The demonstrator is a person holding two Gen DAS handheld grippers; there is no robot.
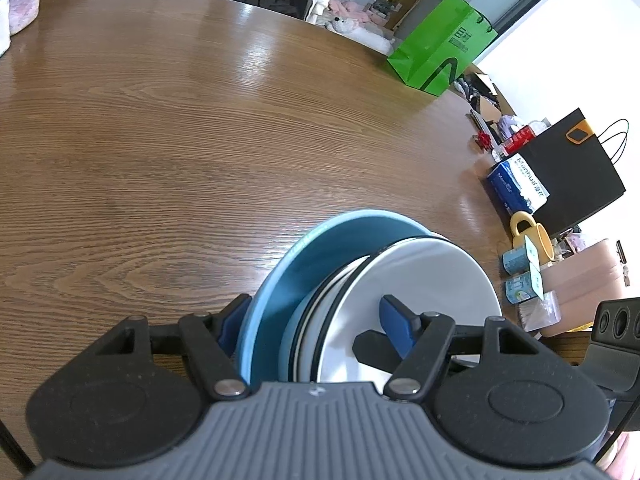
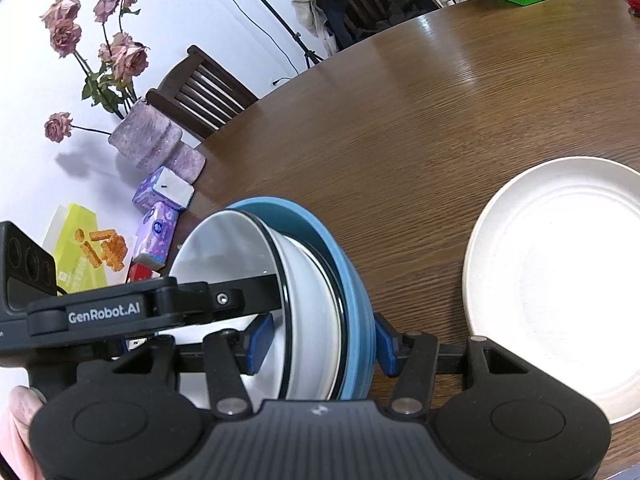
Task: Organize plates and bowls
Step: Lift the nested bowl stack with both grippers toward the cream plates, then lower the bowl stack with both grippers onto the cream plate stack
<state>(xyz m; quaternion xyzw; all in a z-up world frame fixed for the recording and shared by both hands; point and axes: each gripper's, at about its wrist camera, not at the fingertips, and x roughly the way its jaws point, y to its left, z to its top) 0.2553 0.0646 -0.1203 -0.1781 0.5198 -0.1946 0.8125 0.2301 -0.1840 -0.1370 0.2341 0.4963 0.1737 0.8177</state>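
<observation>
Left gripper (image 1: 316,326): blue pads clamped across a nested stack of dishes, one pad on the outside of the blue bowl (image 1: 276,280), the other pressed on the inner face of the white bowl (image 1: 420,276).
Stack: blue bowl outermost, black-rimmed white bowls nested inside it, the whole set tipped on edge above the wooden table (image 1: 180,140).
Right gripper (image 2: 324,346): closed on the same stack from the opposite side, one pad inside the white bowl (image 2: 232,248), the other against the blue bowl's (image 2: 352,280) outer wall.
White plate (image 2: 560,280): lying flat on the table (image 2: 440,128), to the right of the held stack and apart from it.
Left edge of table, right-wrist view: pink vase (image 2: 148,144) with dried roses, purple tissue packs (image 2: 160,208) beside it.
Far edge: green paper bag (image 1: 440,48) standing upright.
Right edge, left-wrist view: black bag (image 1: 576,172), blue tissue box (image 1: 516,188), yellow mug (image 1: 532,236).
</observation>
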